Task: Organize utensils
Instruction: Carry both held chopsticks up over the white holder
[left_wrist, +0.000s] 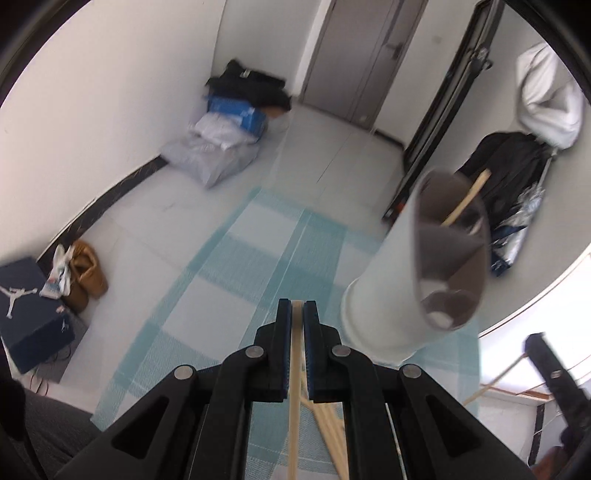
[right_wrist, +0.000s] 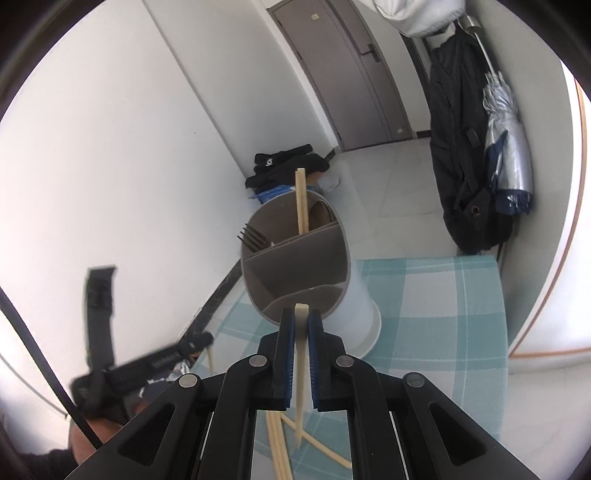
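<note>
Both grippers are clamped on single chopsticks: the left gripper (left_wrist: 297, 308) on one chopstick (left_wrist: 295, 387), the right gripper (right_wrist: 302, 314) on another (right_wrist: 301, 354), presumably for loading into the divided utensil holder (right_wrist: 295, 258) just ahead. Loose chopsticks (right_wrist: 277, 443) are seen lying below the jaws. Compartment contents beyond a fork (right_wrist: 253, 236) are hidden; the left view is blurred.

A divided holder (right_wrist: 295, 266) stands on the cloth (right_wrist: 436, 317), loose chopsticks (right_wrist: 277, 443) lying before it.
</note>
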